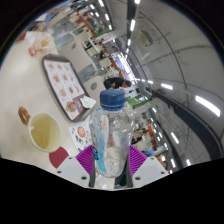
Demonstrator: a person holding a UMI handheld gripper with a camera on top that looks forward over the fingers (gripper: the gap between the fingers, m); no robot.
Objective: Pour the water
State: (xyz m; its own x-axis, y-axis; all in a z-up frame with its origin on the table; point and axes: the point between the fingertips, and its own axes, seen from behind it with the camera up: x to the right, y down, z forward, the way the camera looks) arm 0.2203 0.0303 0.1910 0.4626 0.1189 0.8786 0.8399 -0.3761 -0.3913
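gripper: hand-held gripper [111,160] closed on a clear plastic water bottle [110,135] — both purple pads [88,158] press its lower body, one each side
bottle: stands roughly upright between the fingers, rising straight ahead of them; blue cap [113,98] looks to be on
water: level hard to read through the clear wall, bottle seems mostly full
target: pale cup [45,131] sits on the white table [30,80] ahead and to the left of the fingers, near but not touching the bottle; looks to hold pale liquid or a light interior, cannot tell which
other items: menu card [63,84] with food pictures lies beyond the cup; small brown thing [24,115] left of the cup, unclear what; red-and-white item [62,156] just beside the left finger
stage: judged as grasp made, tilt toward the cup not yet begun
risk 1: cap apparently on — tipping now would pour nothing; it needs removal and there is one gripper only
risk 2: grip is low on a tall full bottle, so a tilt may let it pivot or slide in the pads
risk 3: thin plastic wall — a hard squeeze with the cap off could push water out early
risk 4: cup is small and off to the left; a fast tilt or poor aim could spill on the table or the menu card
risk 5: swinging left could knock the cup over
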